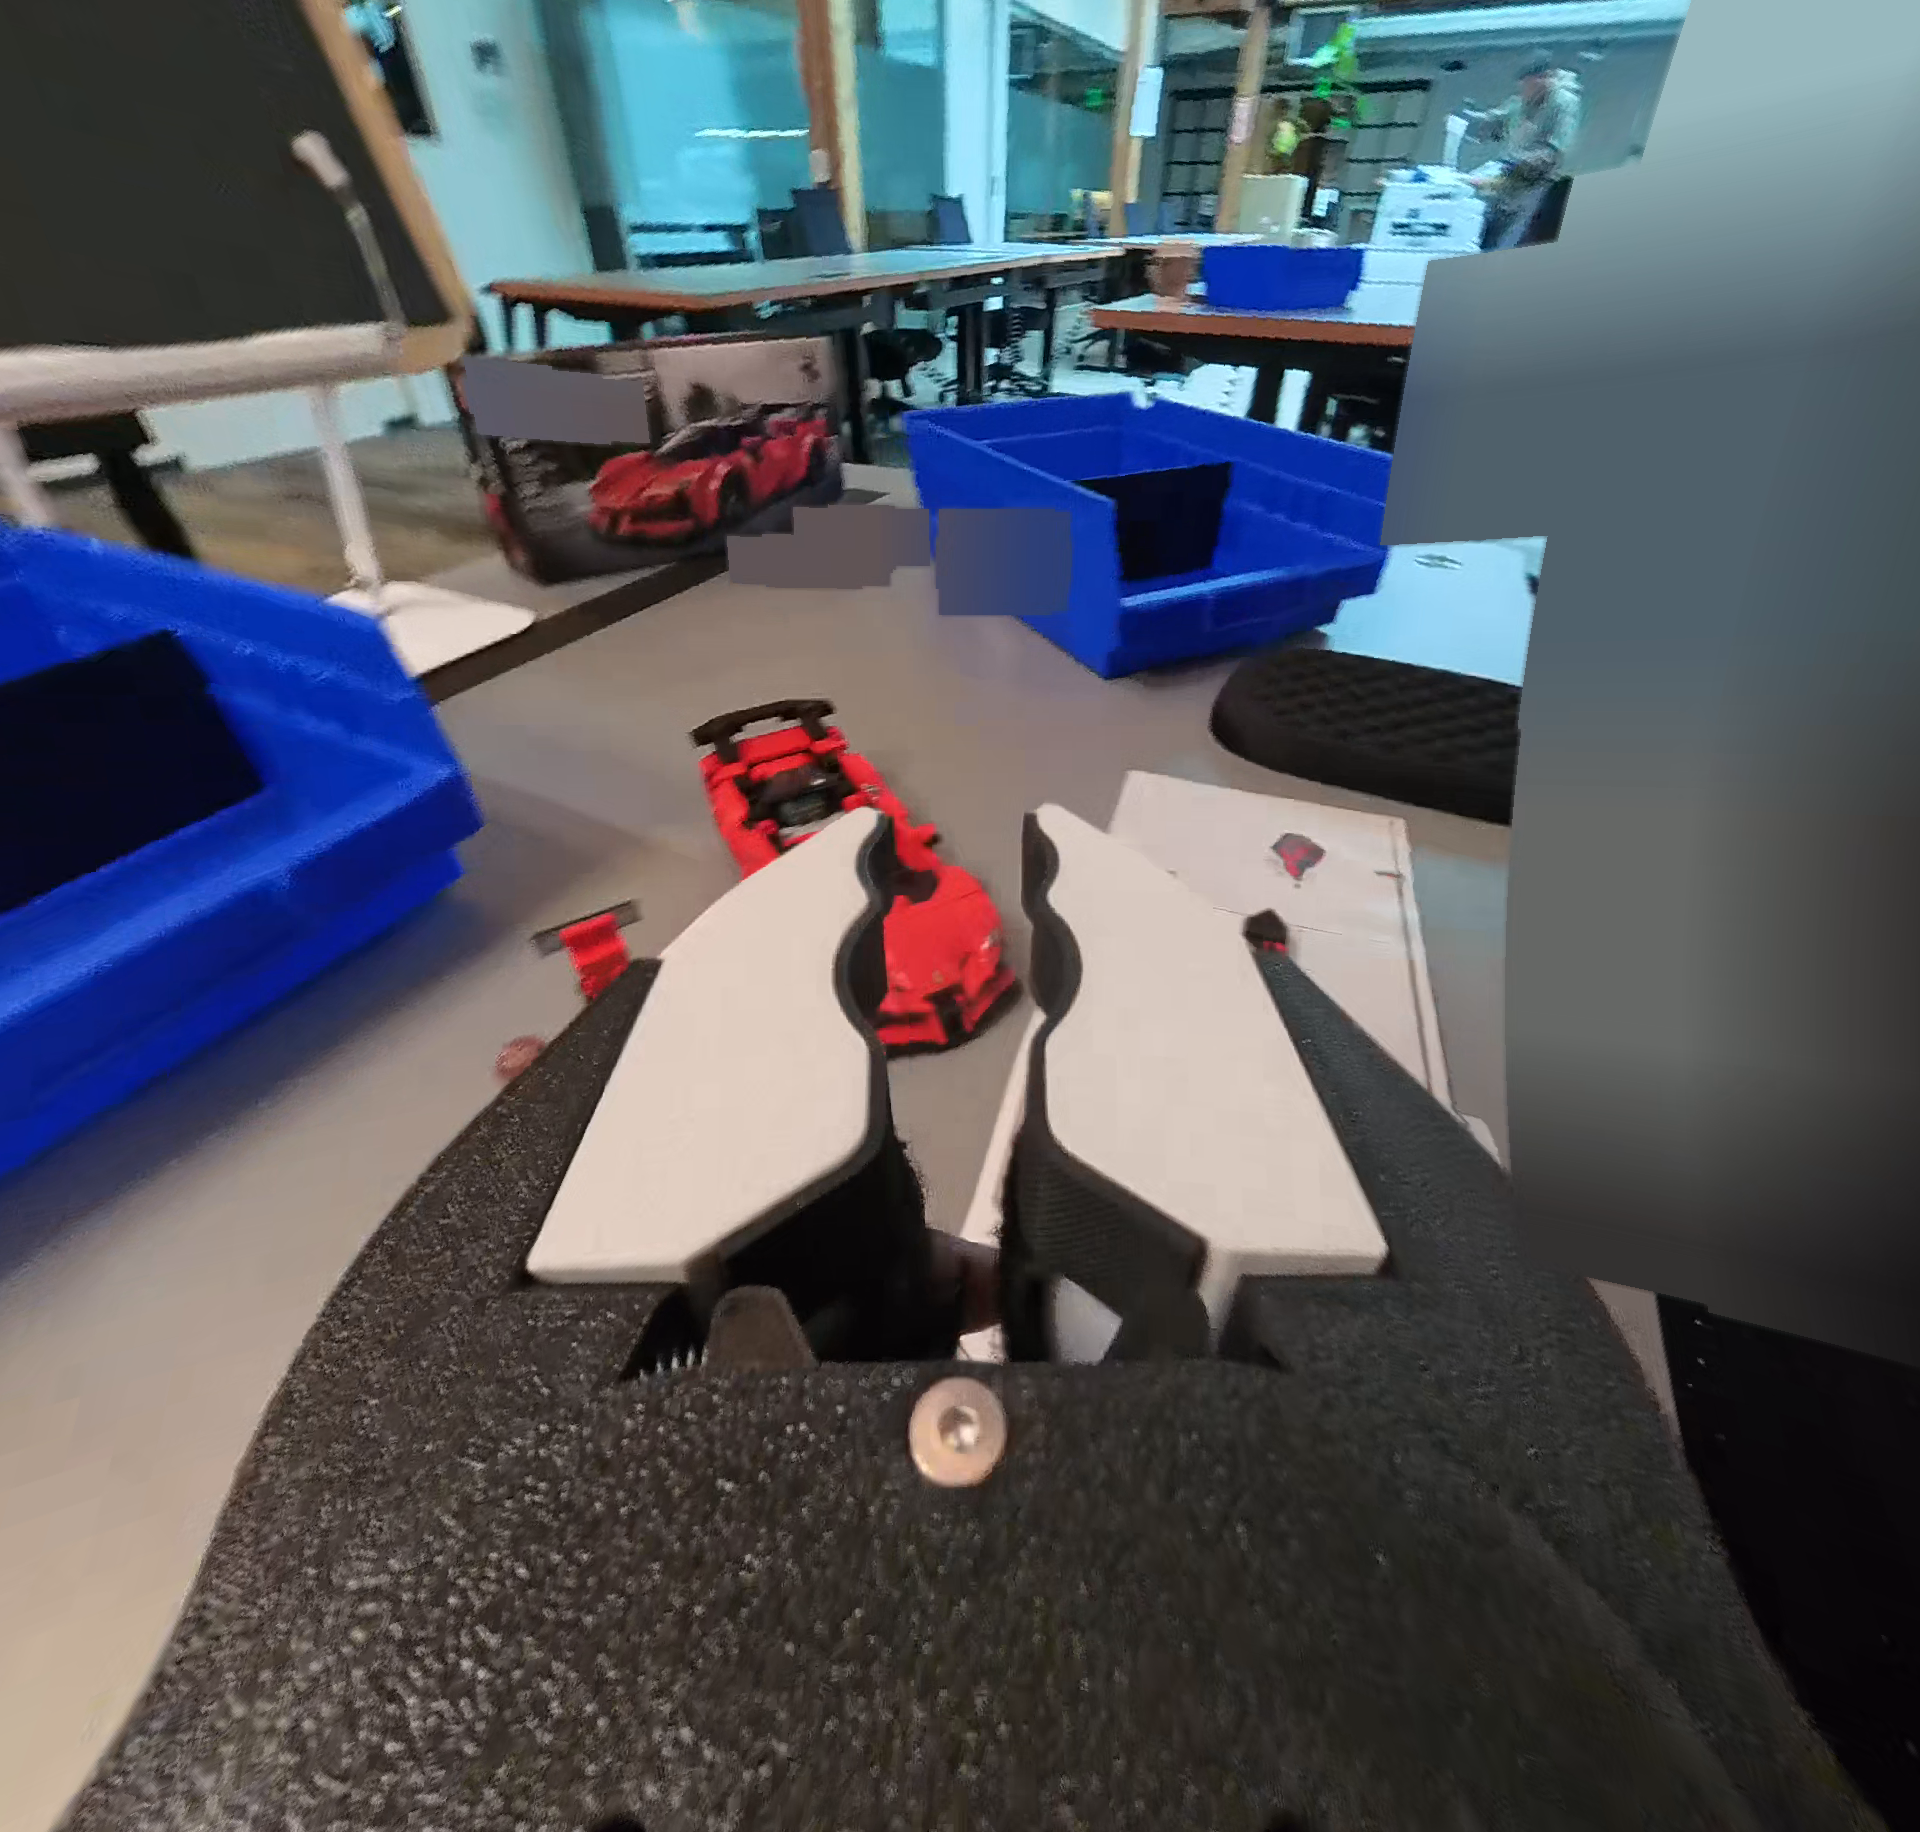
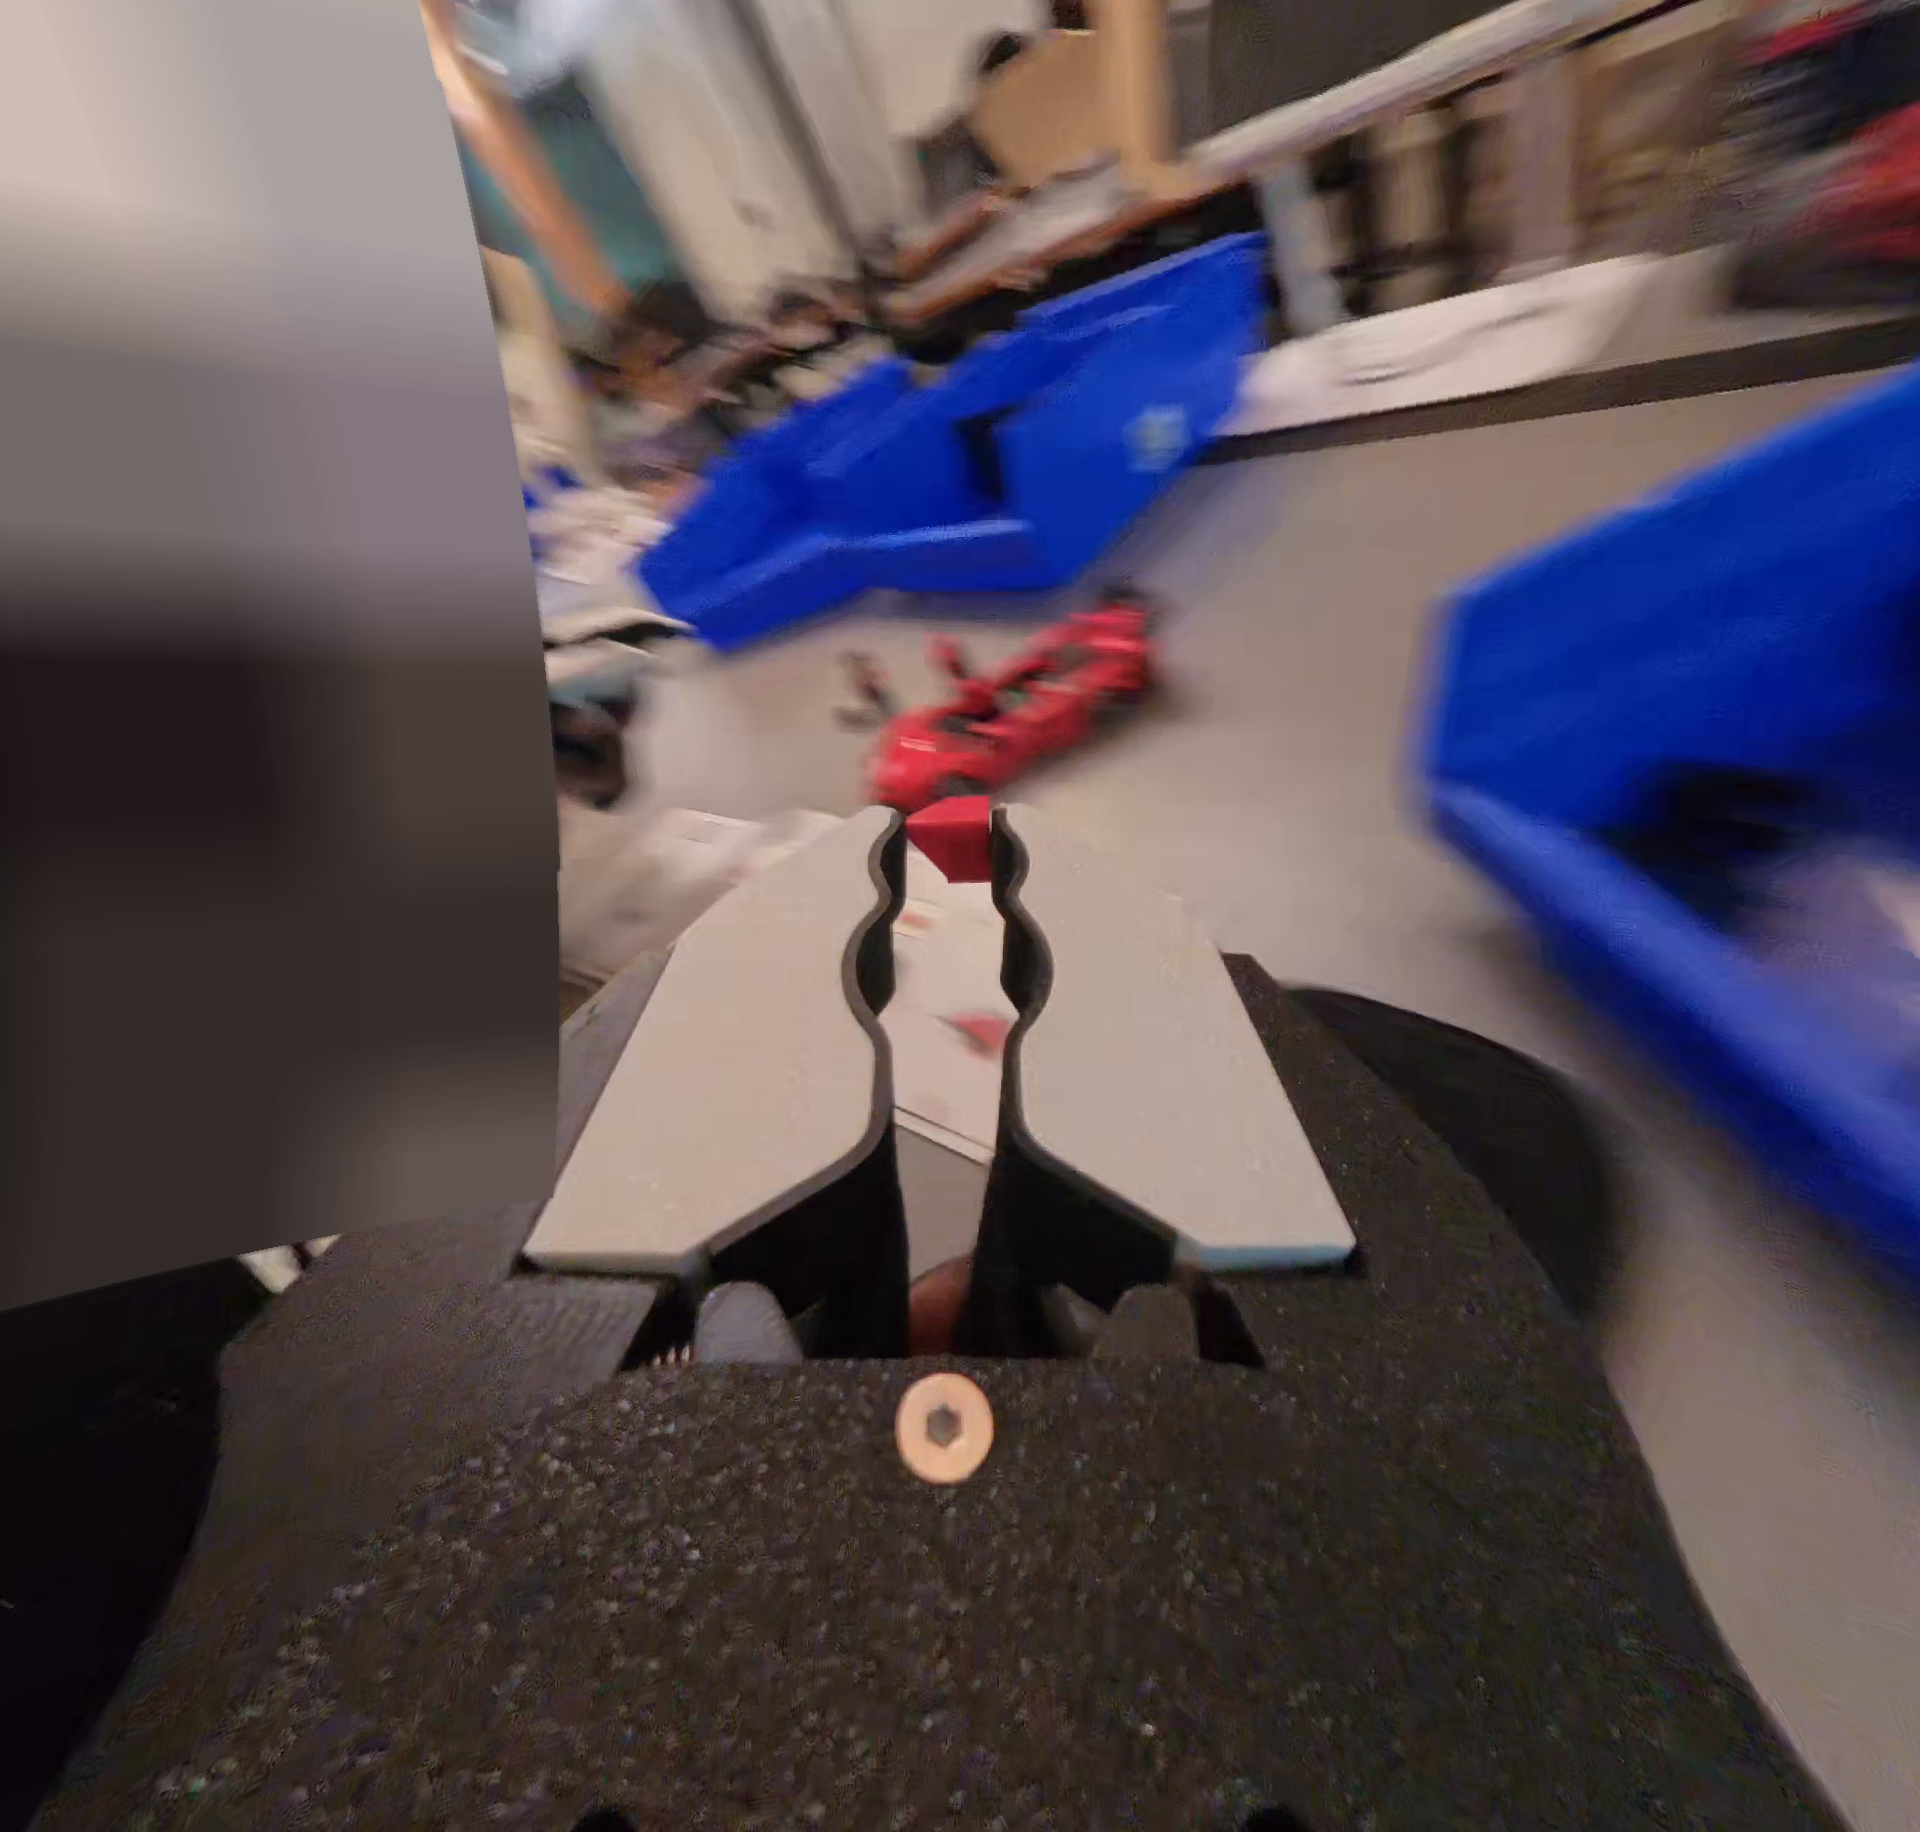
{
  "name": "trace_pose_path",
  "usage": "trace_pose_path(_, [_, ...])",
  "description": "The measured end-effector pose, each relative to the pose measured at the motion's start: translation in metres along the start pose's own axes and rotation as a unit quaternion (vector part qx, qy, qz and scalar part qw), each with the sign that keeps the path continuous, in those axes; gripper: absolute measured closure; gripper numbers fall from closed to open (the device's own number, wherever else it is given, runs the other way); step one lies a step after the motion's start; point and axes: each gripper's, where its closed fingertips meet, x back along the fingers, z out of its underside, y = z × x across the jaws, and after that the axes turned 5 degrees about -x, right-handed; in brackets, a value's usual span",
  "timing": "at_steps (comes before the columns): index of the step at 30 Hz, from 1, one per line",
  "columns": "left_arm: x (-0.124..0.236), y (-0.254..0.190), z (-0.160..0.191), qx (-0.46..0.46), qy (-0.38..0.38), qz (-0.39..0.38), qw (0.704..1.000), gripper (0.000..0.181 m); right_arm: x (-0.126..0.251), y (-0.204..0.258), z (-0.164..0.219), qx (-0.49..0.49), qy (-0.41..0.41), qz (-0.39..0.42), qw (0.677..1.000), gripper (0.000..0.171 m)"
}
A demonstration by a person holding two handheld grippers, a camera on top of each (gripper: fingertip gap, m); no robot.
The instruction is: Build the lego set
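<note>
Right wrist view: the right tongs [image 2: 948, 826] pinch a small red lego piece [image 2: 951, 840] at their tips, carrying it toward the red lego car [image 2: 1013, 707] on the grey tabletop [image 2: 1299, 743]. Left tongs [image 1: 956, 847] hover over the car, narrowly parted and empty. Next, I'd say: steady the car, seat the piece.

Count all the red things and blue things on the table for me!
Red: 4 – lego car, loose red piece beside it, small red-and-black piece on the paper, red brick in the right gripper.
Blue: 2 – bins.
Total: 6
</note>
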Motion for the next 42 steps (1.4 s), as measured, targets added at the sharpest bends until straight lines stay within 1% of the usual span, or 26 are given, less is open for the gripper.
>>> trace_pose_path(2, [0.005, 0.018, -0.001, 0.025, 0.002, -0.03, 0.999, 0.159, 0.048, -0.038, -0.017, 0.065, 0.018, 0.107, 0.992, 0.155])
trace_pose_path(4, [0.005, 0.036, -0.006, 0.045, -0.002, -0.062, 0.997, 0.16, 0.084, -0.068, -0.043, 0.134, 0.047, 0.178, 0.974, 0.156])
trace_pose_path(6, [0.002, 0.05, -0.012, 0.063, -0.014, -0.084, 0.994, 0.16, 0.101, -0.093, -0.068, 0.193, 0.096, 0.205, 0.955, 0.156])
trace_pose_path(7, [-0.001, 0.055, -0.017, 0.074, -0.024, -0.092, 0.993, 0.16, 0.102, -0.104, -0.079, 0.218, 0.125, 0.199, 0.947, 0.156])
trace_pose_path(8, [-0.004, 0.061, -0.022, 0.085, -0.037, -0.099, 0.991, 0.16, 0.098, -0.111, -0.088, 0.243, 0.155, 0.176, 0.941, 0.156])
trace_pose_path(10, [-0.01, 0.071, -0.032, 0.108, -0.062, -0.11, 0.986, 0.161, 0.081, -0.121, -0.098, 0.305, 0.211, 0.097, 0.924, 0.156])
trace_pose_path(12, [-0.016, 0.078, -0.04, 0.128, -0.077, -0.119, 0.982, 0.161, 0.063, -0.138, -0.099, 0.368, 0.268, 0.031, 0.89, 0.156])
trace_pose_path(14, [-0.021, 0.083, -0.047, 0.139, -0.085, -0.132, 0.978, 0.161, 0.045, -0.159, -0.091, 0.408, 0.332, -0.017, 0.85, 0.155])
trace_pose_path(18, [-0.026, 0.091, -0.056, 0.141, -0.083, -0.171, 0.972, 0.161, 0.013, -0.186, -0.06, 0.43, 0.43, -0.102, 0.787, 0.155])
trace_pose_path(20, [-0.026, 0.095, -0.059, 0.142, -0.081, -0.189, 0.968, 0.162, 0.003, -0.194, -0.046, 0.446, 0.455, -0.136, 0.759, 0.155])
trace_pose_path(26, [-0.03, 0.101, -0.065, 0.135, -0.066, -0.225, 0.963, 0.162, -0.021, -0.214, -0.021, 0.467, 0.495, -0.186, 0.709, 0.155])
trace_pose_path(29, [-0.035, 0.102, -0.064, 0.129, -0.059, -0.231, 0.963, 0.162, -0.026, -0.224, -0.006, 0.469, 0.526, -0.189, 0.684, 0.155])
trace_pose_path(30, [-0.036, 0.102, -0.063, 0.13, -0.057, -0.231, 0.962, 0.162, -0.027, -0.226, -0.005, 0.472, 0.525, -0.187, 0.684, 0.155])
trace_pose_path(33, [-0.039, 0.104, -0.062, 0.144, -0.063, -0.23, 0.961, 0.162, -0.031, -0.22, -0.004, 0.464, 0.487, -0.206, 0.711, 0.155])
trace_pose_path(37, [-0.04, 0.107, -0.058, 0.144, -0.057, -0.236, 0.959, 0.162, -0.026, -0.22, -0.001, 0.458, 0.475, -0.219, 0.719, 0.155])
trace_pose_path(40, [-0.042, 0.108, -0.055, 0.149, -0.056, -0.235, 0.959, 0.162, -0.027, -0.219, 0.005, 0.439, 0.478, -0.225, 0.727, 0.142])
trace_pose_path(42, [-0.046, 0.108, -0.054, 0.149, -0.052, -0.231, 0.96, 0.162, -0.025, -0.22, 0.003, 0.417, 0.48, -0.225, 0.738, 0.133])
